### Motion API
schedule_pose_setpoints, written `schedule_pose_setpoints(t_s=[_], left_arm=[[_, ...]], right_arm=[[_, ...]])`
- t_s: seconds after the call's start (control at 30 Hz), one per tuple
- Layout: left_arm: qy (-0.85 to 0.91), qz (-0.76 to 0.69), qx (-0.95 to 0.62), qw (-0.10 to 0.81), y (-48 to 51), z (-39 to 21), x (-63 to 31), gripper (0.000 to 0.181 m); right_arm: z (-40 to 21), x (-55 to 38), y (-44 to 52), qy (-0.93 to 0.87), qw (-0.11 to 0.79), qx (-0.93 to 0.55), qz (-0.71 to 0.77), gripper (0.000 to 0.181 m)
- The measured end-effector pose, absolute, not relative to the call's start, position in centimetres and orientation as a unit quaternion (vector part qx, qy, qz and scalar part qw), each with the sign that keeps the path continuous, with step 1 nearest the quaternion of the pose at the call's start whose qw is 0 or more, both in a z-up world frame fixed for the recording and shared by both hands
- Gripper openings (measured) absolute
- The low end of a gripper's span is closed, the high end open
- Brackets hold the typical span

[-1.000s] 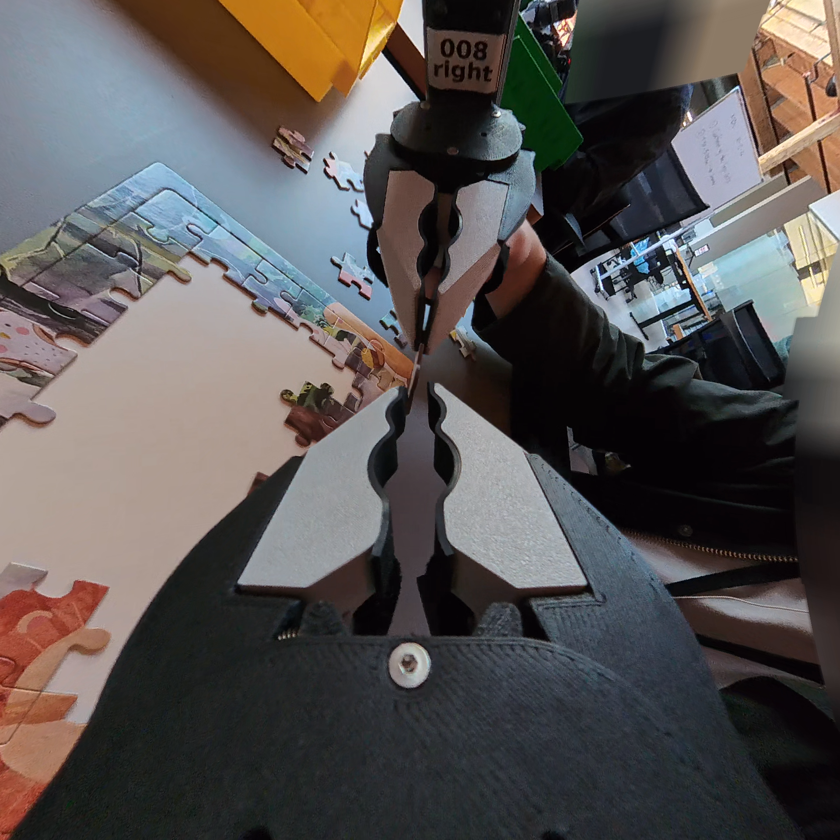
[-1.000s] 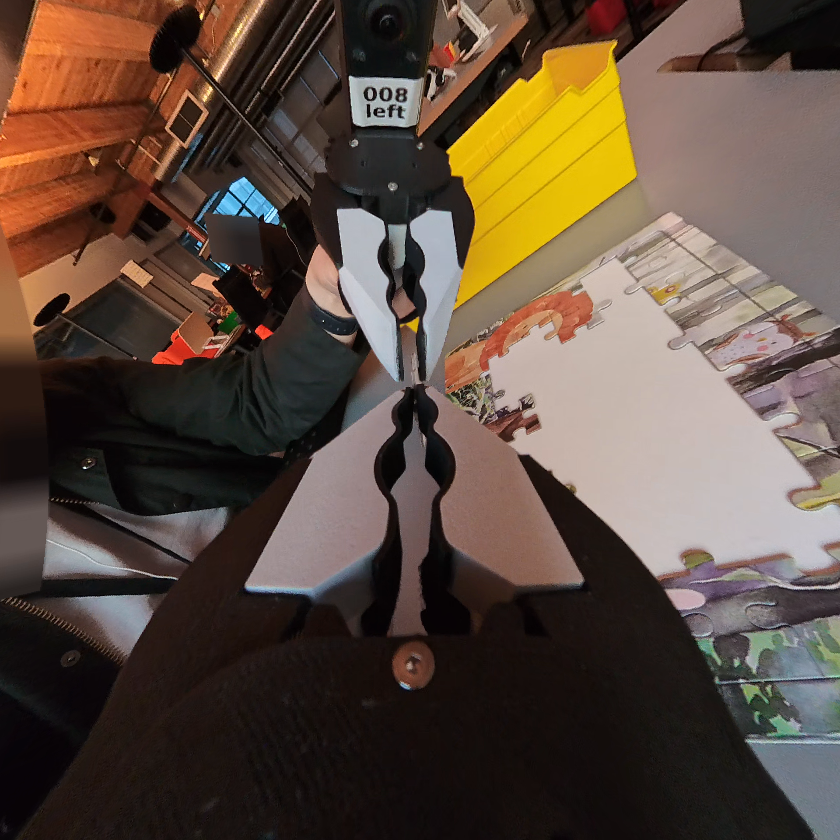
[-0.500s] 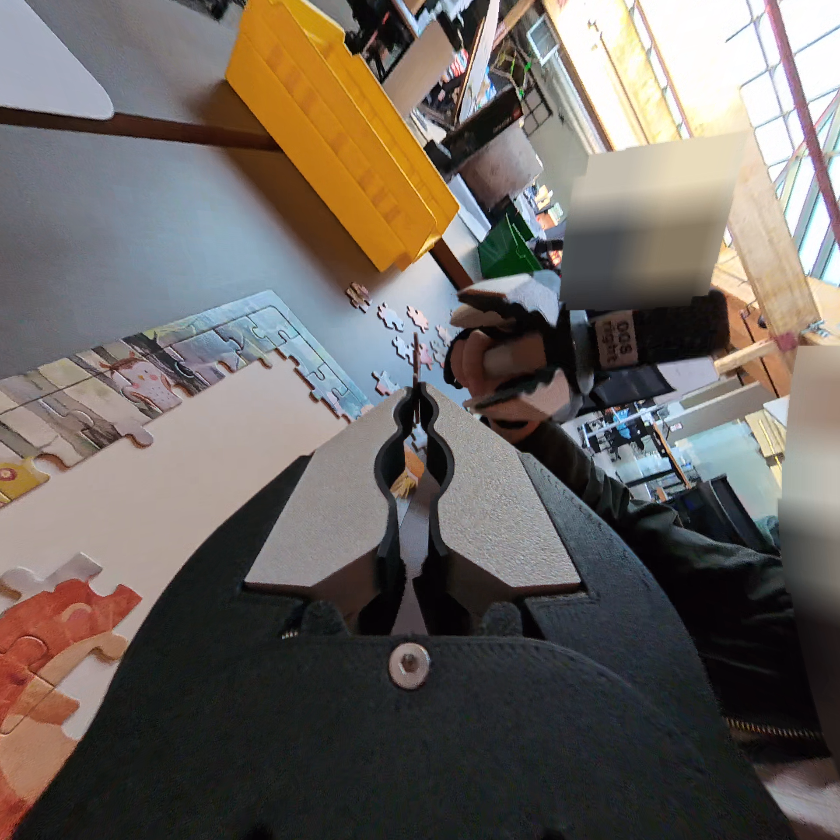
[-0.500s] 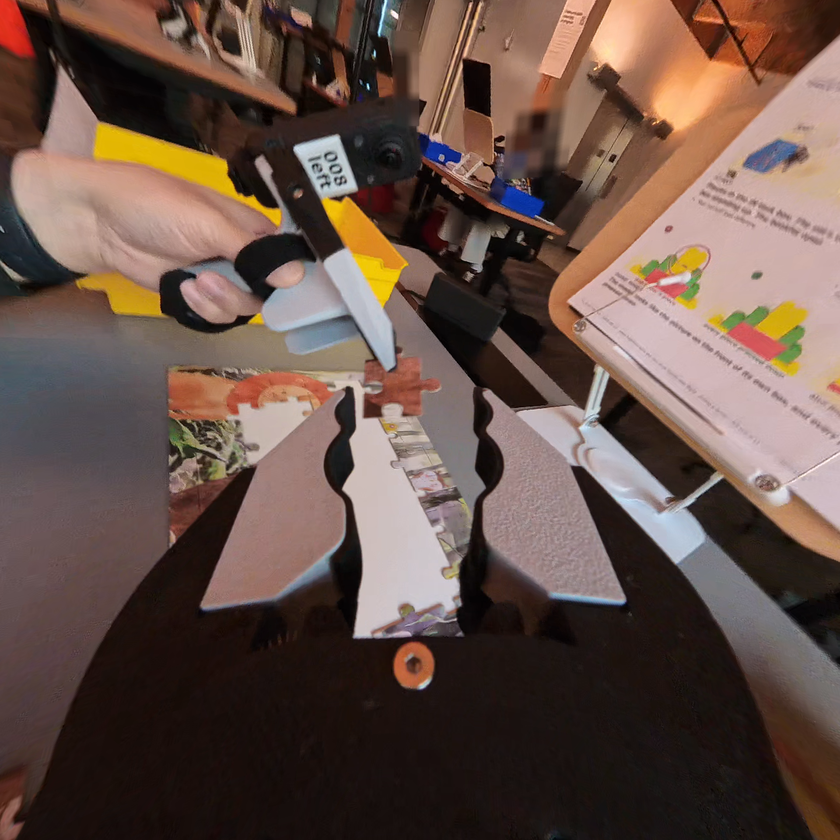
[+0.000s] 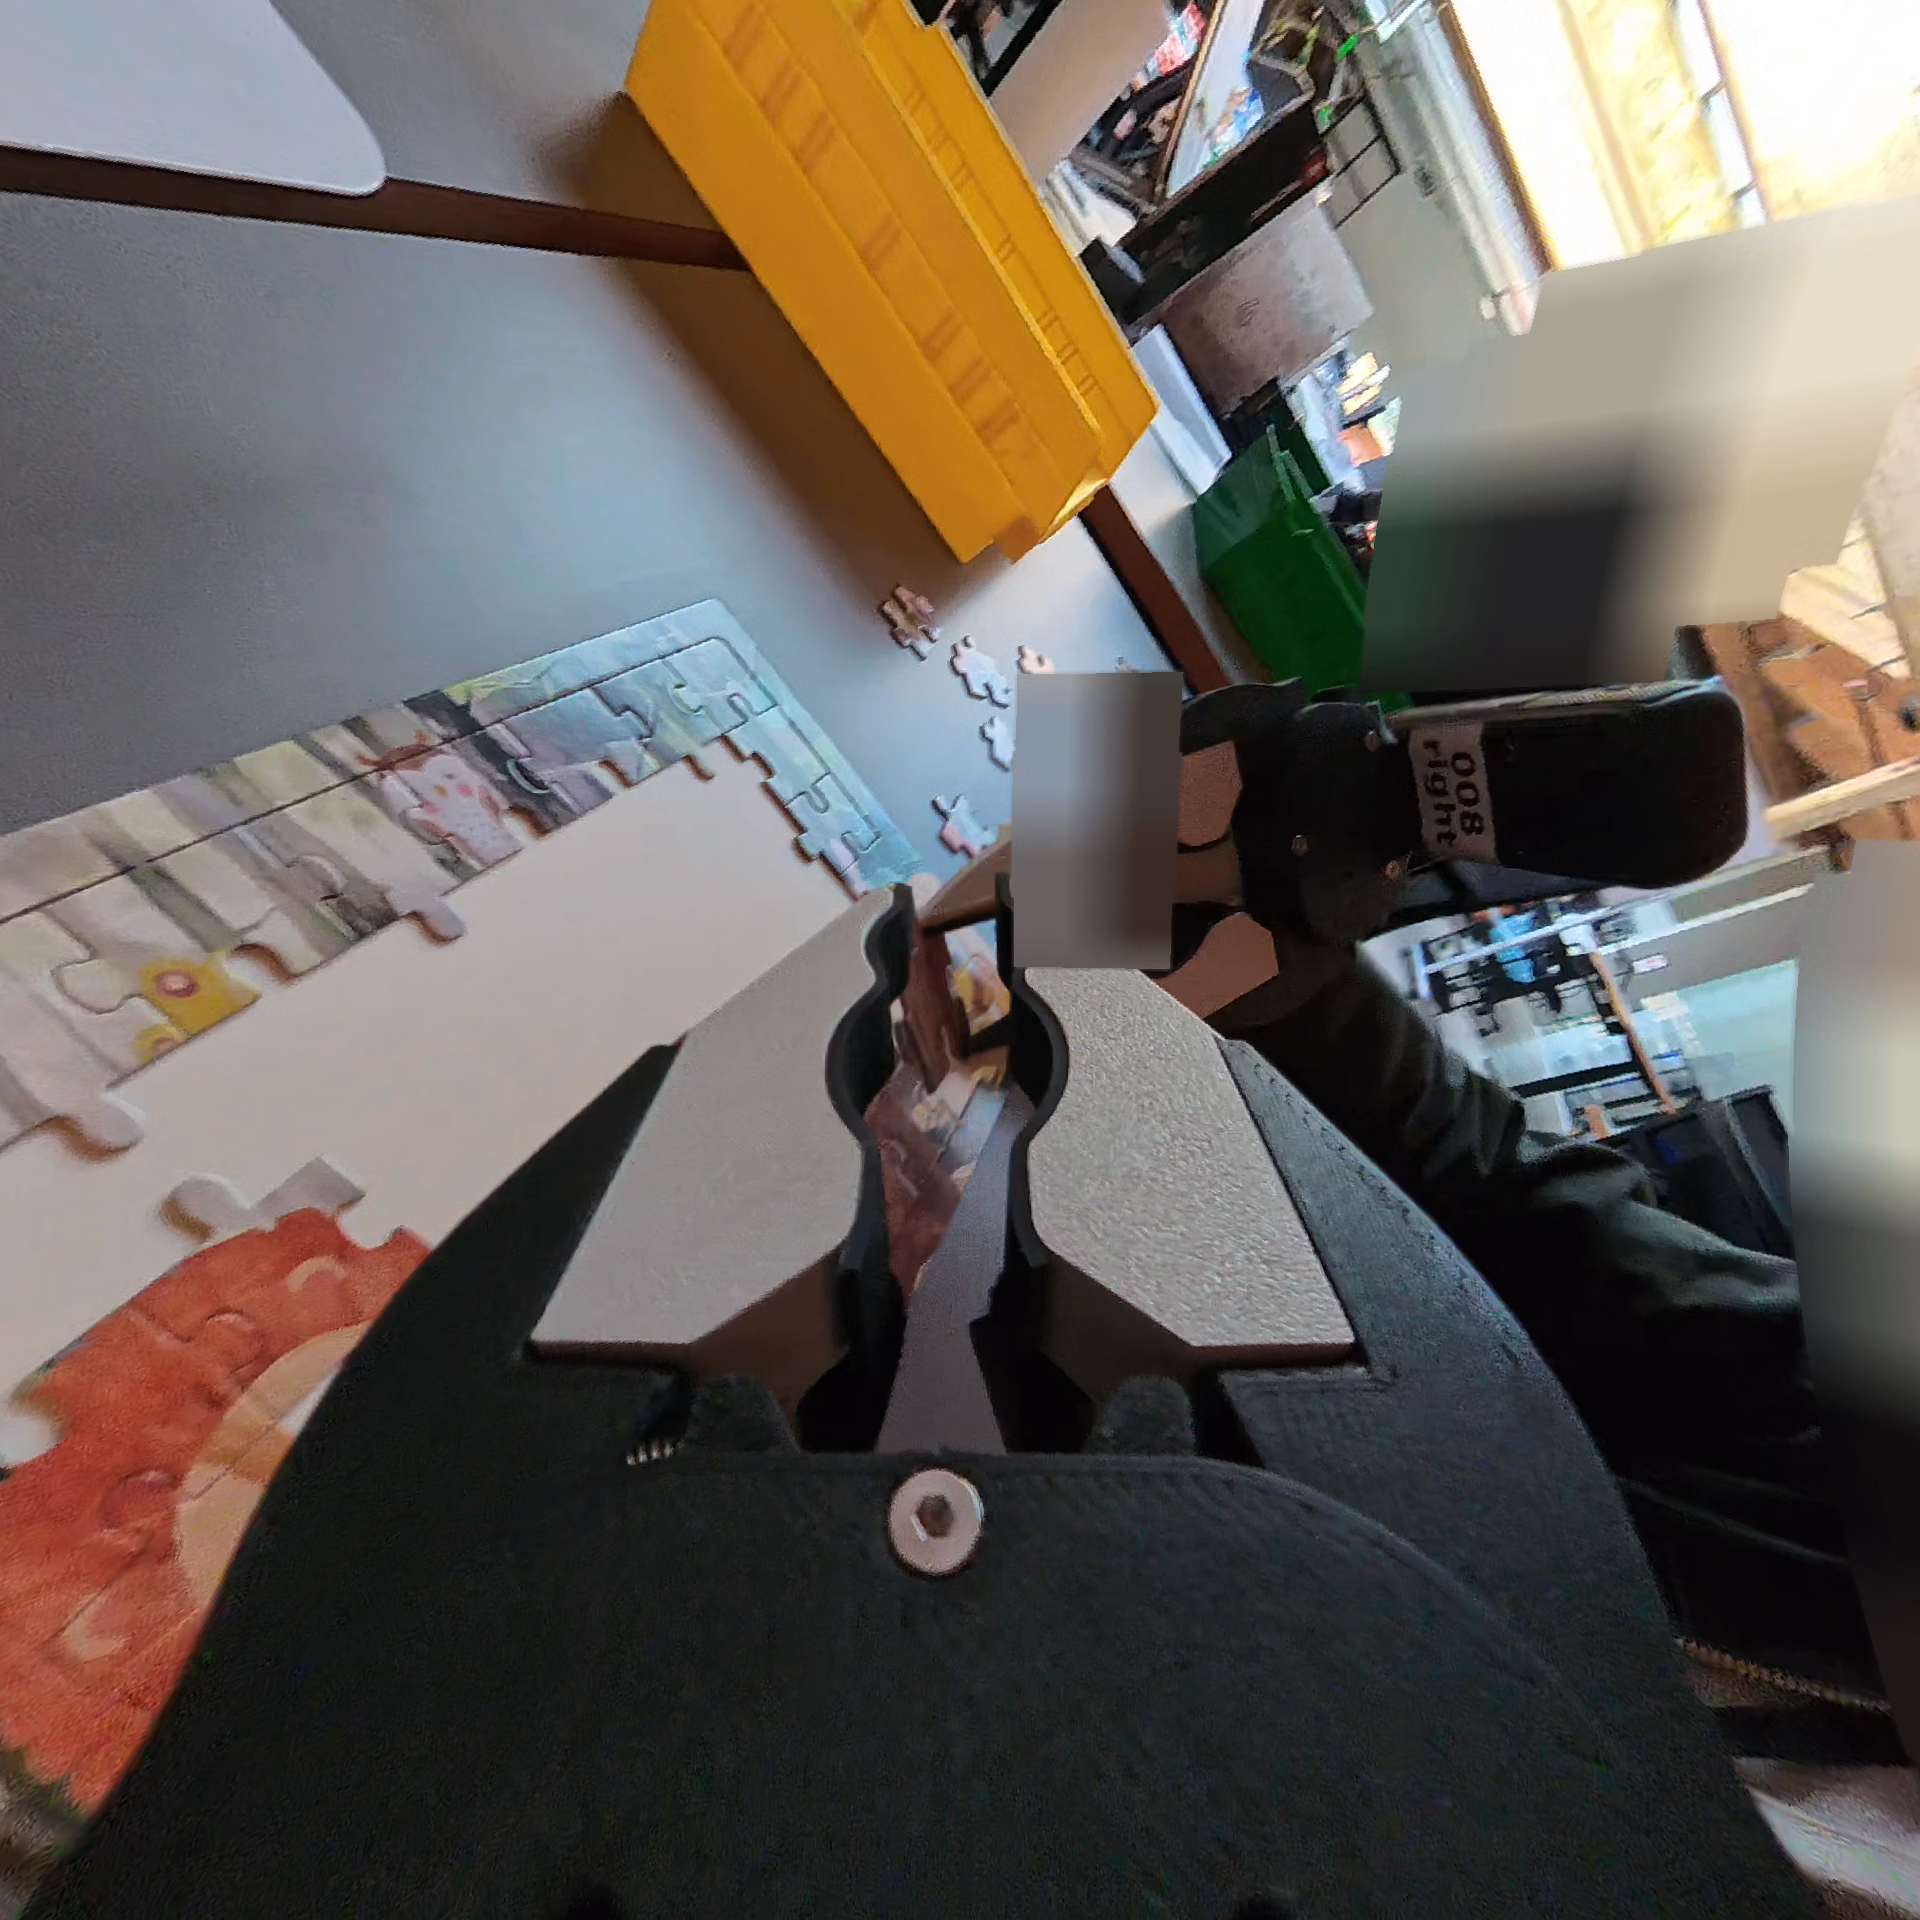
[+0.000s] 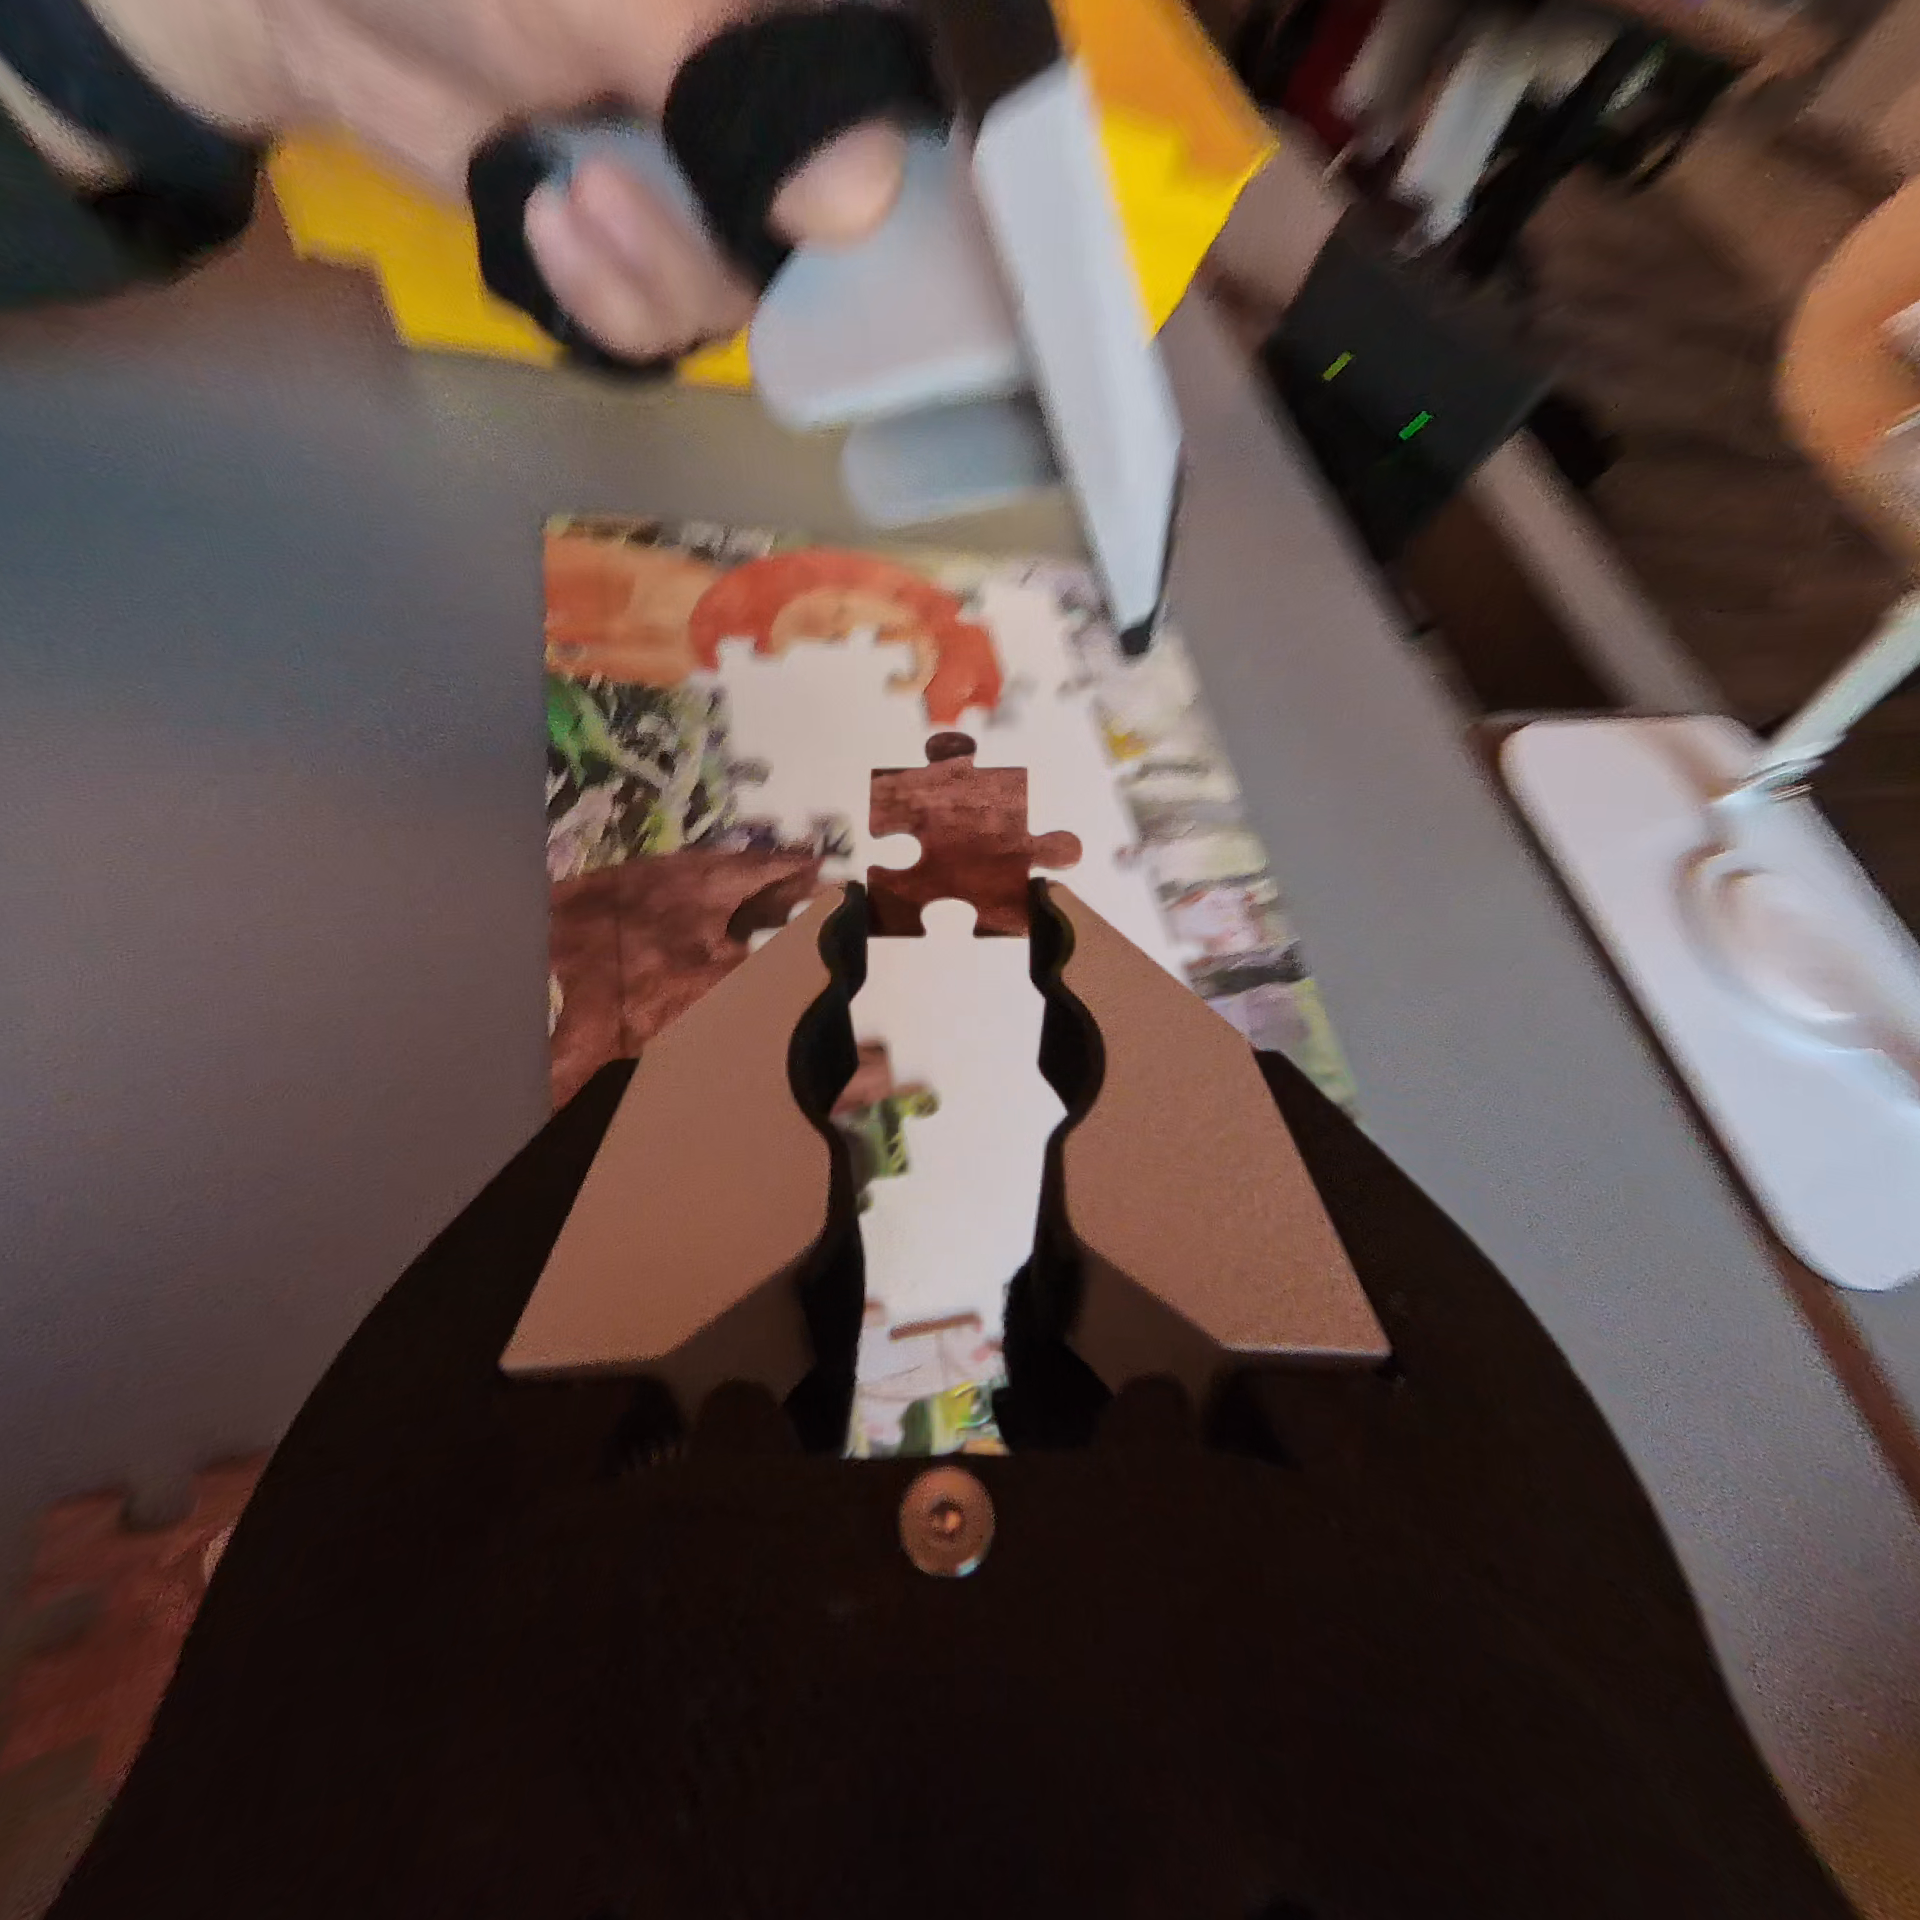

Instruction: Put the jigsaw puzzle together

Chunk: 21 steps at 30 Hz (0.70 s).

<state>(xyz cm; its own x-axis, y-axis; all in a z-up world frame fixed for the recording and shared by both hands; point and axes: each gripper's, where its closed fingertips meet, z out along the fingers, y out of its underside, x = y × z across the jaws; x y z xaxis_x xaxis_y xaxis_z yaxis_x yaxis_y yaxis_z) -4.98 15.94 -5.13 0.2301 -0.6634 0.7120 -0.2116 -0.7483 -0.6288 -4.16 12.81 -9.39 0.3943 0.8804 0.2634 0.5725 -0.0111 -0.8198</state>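
The jigsaw puzzle (image 5: 623,707) lies on the grey table with its border built and a white bare middle (image 6: 935,1039). My right gripper (image 6: 948,899) is shut on a brown puzzle piece (image 6: 961,842), gripping its two side edges above the bare middle. My left gripper (image 5: 954,894) is a little open and empty. It shows blurred in the right wrist view (image 6: 1143,623), up and away from the piece. The right gripper's body (image 5: 1455,800) shows at the right of the left wrist view, its tips hidden by a blur patch.
A yellow bin (image 5: 904,260) stands behind the puzzle, with a green bin (image 5: 1278,561) beyond the table edge. Several loose pieces (image 5: 971,665) lie by the puzzle's far corner. A white stand base (image 6: 1714,935) sits right of the puzzle.
A second ago both grippers pinched the piece tip to tip. Then the left held it alone between the open right fingers. Now the right has shut on it and the left has let go and drawn away.
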Motion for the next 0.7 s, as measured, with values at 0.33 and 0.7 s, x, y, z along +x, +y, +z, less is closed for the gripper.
schedule_pose_setpoints(t_s=[0.33,0.7], left_arm=[[0.417,-0.398,-0.811,0.1,12.6,-11.3,-6.1,0.0],[0.463,-0.336,-0.818,0.06,11.3,-14.4,-6.1,0.0]], right_arm=[[-15.5,-4.8,10.7,-0.584,0.317,-0.728,0.169,0.031],[-14.9,-4.2,11.5,-0.553,0.327,-0.74,0.199,0.035]])
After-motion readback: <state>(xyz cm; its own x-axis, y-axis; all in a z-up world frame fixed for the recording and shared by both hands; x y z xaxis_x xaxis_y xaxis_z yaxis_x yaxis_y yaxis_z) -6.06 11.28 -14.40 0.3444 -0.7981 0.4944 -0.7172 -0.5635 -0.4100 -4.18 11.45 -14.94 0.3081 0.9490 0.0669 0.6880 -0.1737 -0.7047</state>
